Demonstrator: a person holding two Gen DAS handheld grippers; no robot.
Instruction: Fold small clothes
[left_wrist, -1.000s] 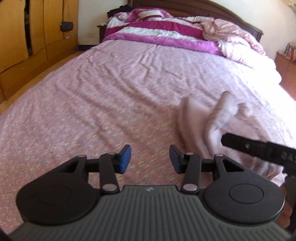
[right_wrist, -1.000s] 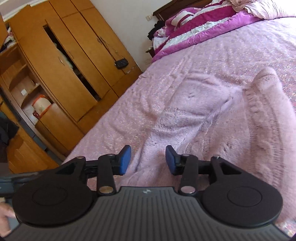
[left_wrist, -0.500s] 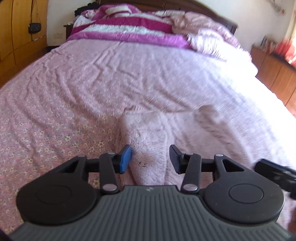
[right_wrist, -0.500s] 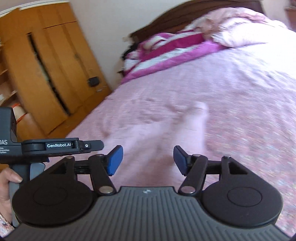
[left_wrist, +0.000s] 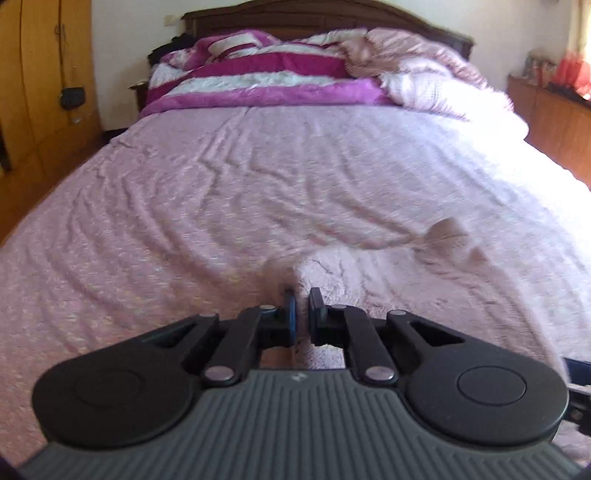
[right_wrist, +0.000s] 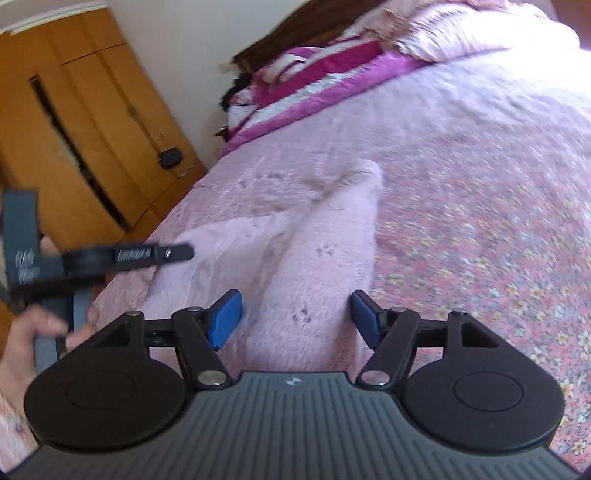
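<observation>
We see a pink garment (left_wrist: 388, 280) lying on the bedspread (left_wrist: 258, 192) near the foot of the bed, spread flat with one sleeve (left_wrist: 452, 236) running off toward two o'clock in the left wrist view. The left gripper (left_wrist: 301, 308) has its jaws pressed together at the garment's near left edge; a thin fold of the fuzzy cloth seems to sit between the blue pads, though blur and the closeness of the jaws keep us from being sure how much cloth is caught.

In the right wrist view the same garment (right_wrist: 295, 266) fills the middle, its sleeve (right_wrist: 354, 192) reaching to twelve o'clock. The right gripper (right_wrist: 295, 317) is spread wide and its jaws are opening; the cloth lies under the gap between them, and neither pad presses on it. At nine o'clock in that view we see the left gripper's body (right_wrist: 92, 258), blurred, with a hand (right_wrist: 22, 343) around its grip at eight o'clock.

Beyond the garment, at twelve o'clock in the left wrist view, a striped magenta and white quilt (left_wrist: 258, 81) is bunched against the headboard (left_wrist: 325, 16), with a pale pink blanket (left_wrist: 424, 70) at one o'clock. A wooden wardrobe (right_wrist: 74, 140) stands at ten o'clock in the right wrist view.
</observation>
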